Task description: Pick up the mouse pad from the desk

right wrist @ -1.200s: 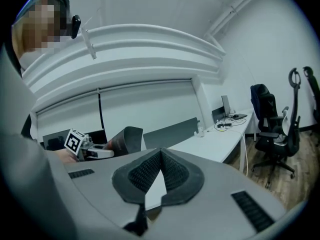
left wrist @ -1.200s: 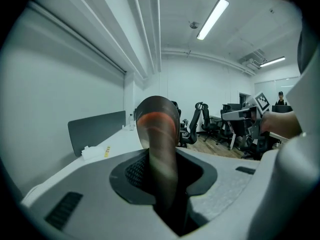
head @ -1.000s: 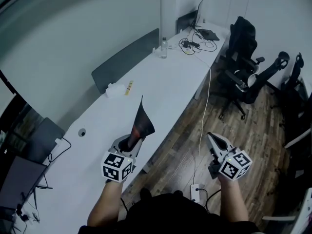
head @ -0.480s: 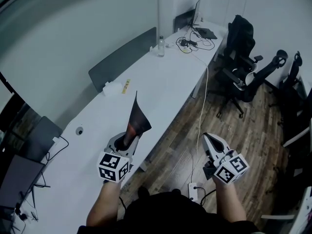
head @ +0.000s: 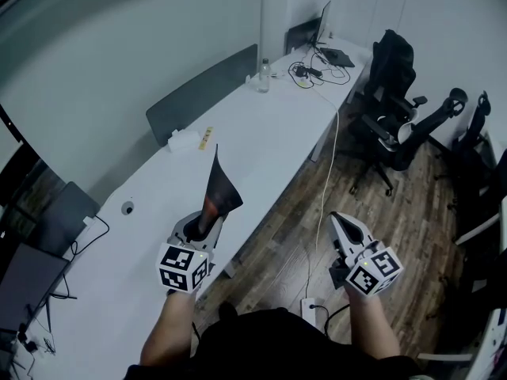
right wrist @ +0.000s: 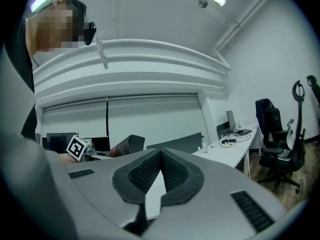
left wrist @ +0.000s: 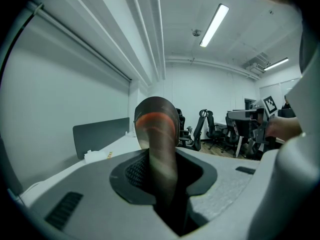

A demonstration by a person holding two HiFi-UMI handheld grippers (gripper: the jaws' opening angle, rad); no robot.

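The mouse pad (head: 219,184), dark with a red-orange print, stands up curled above the near edge of the white desk (head: 273,129), clear of its top. My left gripper (head: 207,222) is shut on the pad's lower edge. In the left gripper view the pad (left wrist: 157,131) rises between the two jaws of the left gripper (left wrist: 162,184). My right gripper (head: 342,229) is to the right, over the wooden floor, shut and with nothing in it. In the right gripper view the right gripper (right wrist: 160,157) has its pads meeting at the tips, and the pad (right wrist: 128,144) shows far left.
A grey partition (head: 202,93) runs along the desk's far side, with a white packet (head: 184,140) near it. A water bottle (head: 262,77), cables (head: 307,71) and a monitor (head: 323,20) sit at the far end. Black office chairs (head: 396,93) stand right. A power strip (head: 310,308) lies on the floor.
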